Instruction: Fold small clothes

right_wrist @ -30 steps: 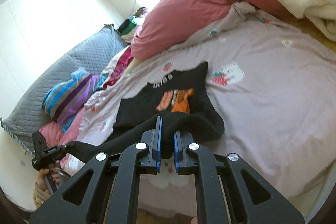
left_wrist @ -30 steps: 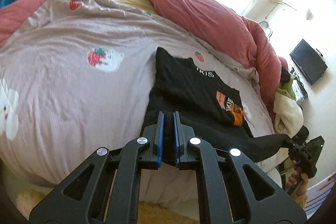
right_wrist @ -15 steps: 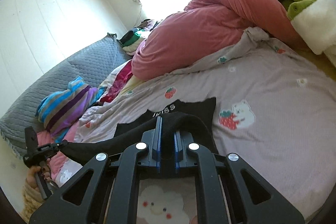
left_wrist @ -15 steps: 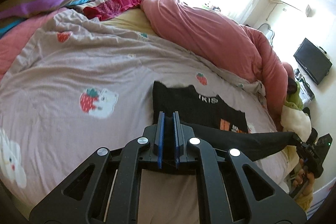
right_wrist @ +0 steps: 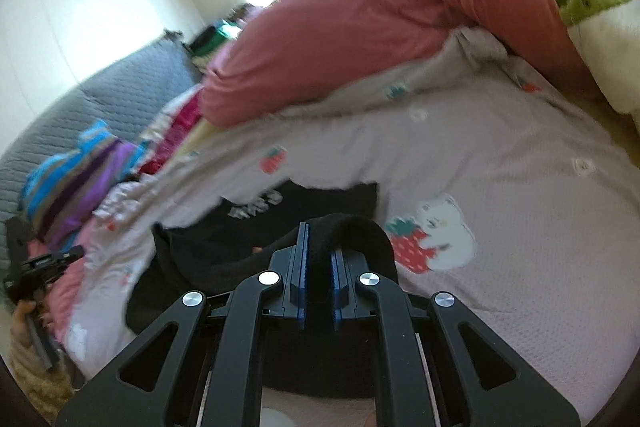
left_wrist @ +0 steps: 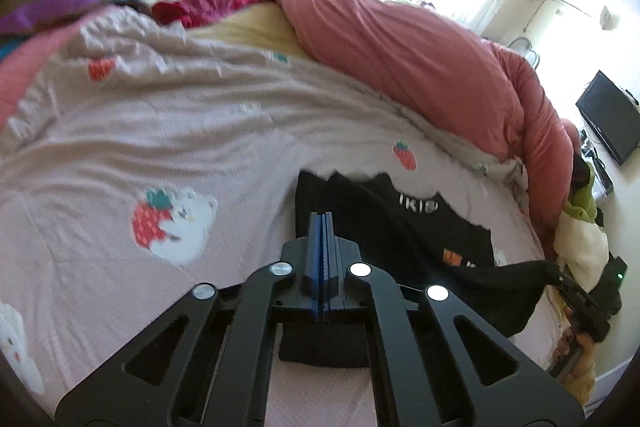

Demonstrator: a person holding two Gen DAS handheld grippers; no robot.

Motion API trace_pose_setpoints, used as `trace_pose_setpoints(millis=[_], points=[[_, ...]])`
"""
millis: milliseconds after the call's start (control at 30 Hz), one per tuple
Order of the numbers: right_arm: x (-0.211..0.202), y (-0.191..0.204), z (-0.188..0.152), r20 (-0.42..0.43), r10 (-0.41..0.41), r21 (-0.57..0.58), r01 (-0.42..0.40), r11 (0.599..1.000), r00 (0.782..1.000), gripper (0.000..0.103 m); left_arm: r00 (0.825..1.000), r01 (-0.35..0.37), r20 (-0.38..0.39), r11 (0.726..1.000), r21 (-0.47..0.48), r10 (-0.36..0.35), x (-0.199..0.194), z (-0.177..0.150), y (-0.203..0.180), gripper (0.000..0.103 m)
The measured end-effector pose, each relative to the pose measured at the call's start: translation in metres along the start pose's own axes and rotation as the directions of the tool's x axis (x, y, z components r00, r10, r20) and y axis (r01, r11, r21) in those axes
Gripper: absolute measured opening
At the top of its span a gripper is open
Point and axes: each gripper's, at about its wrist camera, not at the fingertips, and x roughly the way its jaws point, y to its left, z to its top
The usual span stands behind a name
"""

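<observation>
On strawberry-print bedding (left_wrist: 200, 131) (pink duvet (left_wrist: 420, 67) behind), both grippers' fingers clamp black shirt (left_wrist: 400, 227).

Black T-shirt (left_wrist: 420, 227): soft matt knit cloth with white and orange printed patches; a fold of it sits between the fingers (right_wrist: 298, 271) of the right gripper (right_wrist: 318, 267).

Fingers of both grippers: matt black plastic, faced with ribbed blue pads; linkage arms behind them carry shiny round metal pins.

Bedsheet (left_wrist: 120, 155) beneath the fingers: pale lilac woven cloth, fine dotted texture, matt, creased, printed with strawberries.

Pink duvet (left_wrist: 420, 67) beyond the fingers: smooth matt cloth, puffy.

Grey headboard cover (right_wrist: 80, 115): quilted cloth.
</observation>
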Motion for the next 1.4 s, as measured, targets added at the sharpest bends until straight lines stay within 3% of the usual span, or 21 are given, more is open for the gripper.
trace_pose_setpoints(millis=[100,167,233,267,300,500,700,867,1033,1133,1167,1300,1400], points=[[0.017,-0.011,-0.009,-0.044,-0.024,0.037,0.026,0.999,0.999,0.011,0.999,-0.008,-0.045,1.0,0.004,0.008,0.015,-0.01,0.004,0.0],[0.025,-0.019,-0.017,-0.072,-0.023,0.075,0.028,0.997,0.997,0.015,0.997,-0.019,-0.08,1.0,0.024,0.021,0.028,-0.018,0.005,0.008],[0.03,-0.026,-0.024,-0.082,-0.023,0.108,0.032,0.994,0.996,0.03,0.994,-0.027,-0.108,0.998,0.048,0.032,0.038,-0.023,0.004,0.018],[0.03,-0.029,-0.026,-0.083,-0.027,0.124,0.037,0.992,0.996,0.046,0.992,-0.033,-0.122,0.997,0.074,0.042,0.043,-0.025,0.001,0.02],[0.029,-0.032,-0.028,-0.076,-0.026,0.142,0.036,0.989,0.997,0.052,0.99,-0.04,-0.129,0.994,0.099,0.053,0.048,-0.026,-0.002,0.021],[0.009,-0.05,-0.034,-0.002,-0.041,0.198,0.04,0.979,0.999,0.065,0.985,-0.065,-0.139,0.971,0.23,0.099,0.074,-0.02,-0.023,0.034],[0.012,-0.049,-0.035,-0.035,-0.137,0.085,0.14,0.987,0.99,0.066,0.982,-0.069,-0.149,0.956,0.287,0.116,0.102,-0.008,-0.034,0.038],[0.037,-0.045,-0.028,-0.092,-0.129,0.003,0.13,0.992,0.987,0.067,0.981,-0.06,-0.161,0.958,0.282,0.108,0.117,-0.001,-0.033,0.038],[0.073,-0.051,-0.02,-0.158,-0.081,0.048,0.09,0.995,0.984,0.067,0.983,-0.034,-0.166,0.966,0.258,0.079,0.126,0.004,-0.031,0.038],[0.091,-0.061,-0.018,-0.198,-0.03,0.131,0.057,0.99,0.98,0.067,0.982,-0.023,-0.174,0.971,0.239,0.066,0.132,0.006,-0.028,0.038],[0.096,-0.063,-0.018,-0.205,-0.008,0.154,0.04,0.987,0.979,0.065,0.982,-0.013,-0.18,0.973,0.23,0.056,0.133,0.007,-0.027,0.038],[0.098,-0.067,-0.019,-0.197,0.008,0.181,0.029,0.983,0.98,0.034,0.98,0.006,-0.194,0.972,0.234,0.041,0.137,0.006,-0.028,0.027],[0.093,-0.068,-0.019,-0.178,0.022,0.182,0.011,0.983,0.984,0.025,0.983,0.017,-0.184,0.972,0.234,0.027,0.136,0.006,-0.031,0.027]])
